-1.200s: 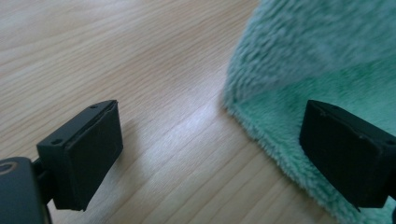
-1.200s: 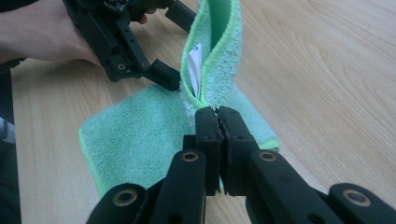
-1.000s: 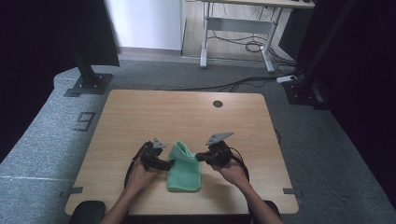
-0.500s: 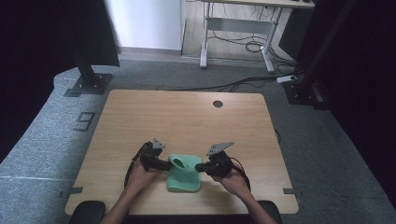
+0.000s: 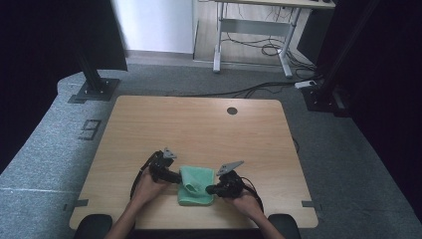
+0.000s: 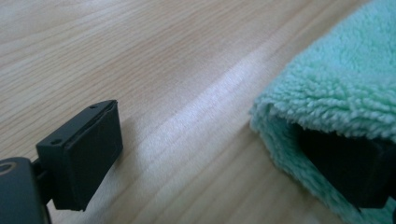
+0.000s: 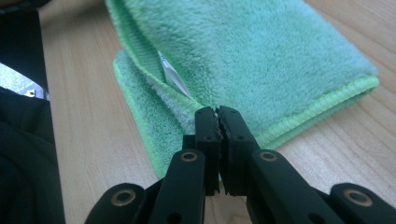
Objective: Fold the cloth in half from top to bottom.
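The green cloth (image 5: 195, 185) lies folded near the table's (image 5: 199, 124) near edge, so the fold looks largely done; squaring it up seems left. The right gripper (image 7: 218, 122), on the cloth's right side, has its jaws clenched together at the hem, whether pinching fabric I cannot tell. The left gripper (image 5: 174, 177) stands released, 1 jaw tucked under the cloth's left fold. The right gripper view shows a white tag (image 7: 170, 74) between layers, unreadable in the high view.
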### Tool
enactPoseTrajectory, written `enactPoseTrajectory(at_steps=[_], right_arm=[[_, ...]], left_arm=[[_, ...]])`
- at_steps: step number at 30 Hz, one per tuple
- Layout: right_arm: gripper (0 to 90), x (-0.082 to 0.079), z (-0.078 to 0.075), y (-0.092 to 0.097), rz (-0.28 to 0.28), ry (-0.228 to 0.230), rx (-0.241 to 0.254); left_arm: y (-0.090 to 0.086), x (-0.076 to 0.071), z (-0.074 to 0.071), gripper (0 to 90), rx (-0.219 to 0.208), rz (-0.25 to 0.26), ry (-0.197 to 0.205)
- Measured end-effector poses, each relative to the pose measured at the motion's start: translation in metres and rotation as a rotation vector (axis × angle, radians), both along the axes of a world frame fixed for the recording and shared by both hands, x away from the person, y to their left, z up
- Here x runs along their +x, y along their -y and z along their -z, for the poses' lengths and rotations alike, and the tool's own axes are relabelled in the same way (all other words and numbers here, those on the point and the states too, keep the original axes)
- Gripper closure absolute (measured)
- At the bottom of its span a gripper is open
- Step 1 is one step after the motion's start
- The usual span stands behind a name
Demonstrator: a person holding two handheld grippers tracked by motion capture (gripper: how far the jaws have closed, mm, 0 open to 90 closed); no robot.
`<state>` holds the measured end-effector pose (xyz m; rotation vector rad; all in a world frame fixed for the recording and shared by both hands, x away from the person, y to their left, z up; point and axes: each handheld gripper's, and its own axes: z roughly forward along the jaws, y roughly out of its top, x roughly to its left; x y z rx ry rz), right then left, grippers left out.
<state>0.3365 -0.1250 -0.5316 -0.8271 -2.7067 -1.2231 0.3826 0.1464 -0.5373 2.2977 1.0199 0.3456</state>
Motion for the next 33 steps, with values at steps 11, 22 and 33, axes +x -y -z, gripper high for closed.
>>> enactPoseTrajectory(at_steps=[11, 22, 33], right_arm=[[85.8, -0.001, 0.005, -0.001, 0.008, -0.007, 0.004], [85.4, -0.011, -0.012, -0.001, -0.002, 0.028, 0.021], [84.4, -0.020, -0.002, 0.001, -0.009, 0.003, 0.000]], left_arm=[[-0.011, -0.016, -0.002, 8.4, 0.080, 0.017, -0.019], [-0.007, -0.017, 0.000, 8.6, 0.048, -0.014, -0.009], [-0.009, -0.016, 0.000, 10.0, 0.026, -0.007, -0.028]])
